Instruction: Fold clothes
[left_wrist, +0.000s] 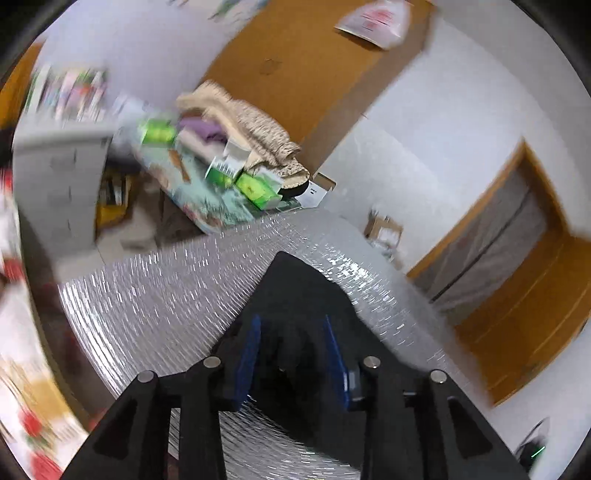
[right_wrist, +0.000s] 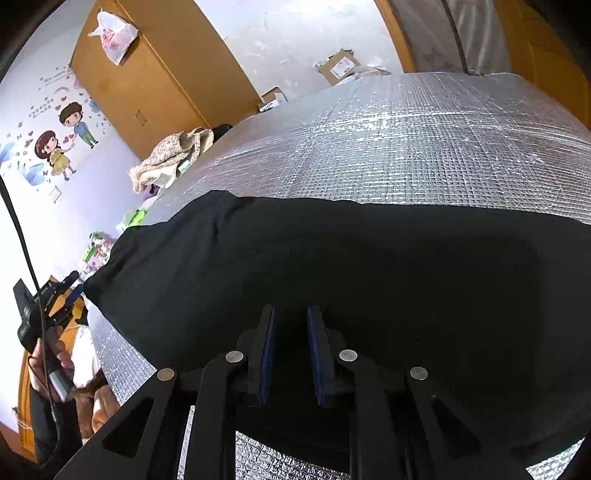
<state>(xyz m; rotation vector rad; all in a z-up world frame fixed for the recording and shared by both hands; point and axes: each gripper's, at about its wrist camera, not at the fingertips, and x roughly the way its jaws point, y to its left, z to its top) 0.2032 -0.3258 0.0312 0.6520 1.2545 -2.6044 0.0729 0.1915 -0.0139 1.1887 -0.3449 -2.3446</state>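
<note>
Nearest in the right wrist view, the right gripper is seen poised over the black garment, its blue pads set a narrow gap apart with dark cloth between them; whether the cloth is actually pinched cannot be told. The garment is spread wide across the silver quilted mat, one corner pulled out toward the left gripper, which is held in a hand at the frame's edge. In the blurred left wrist view, the left gripper is seen with dark fabric between its pads, though a firm grip cannot be confirmed. Farther off, a beige blanket is heaped beside a wooden wardrobe.
</note>
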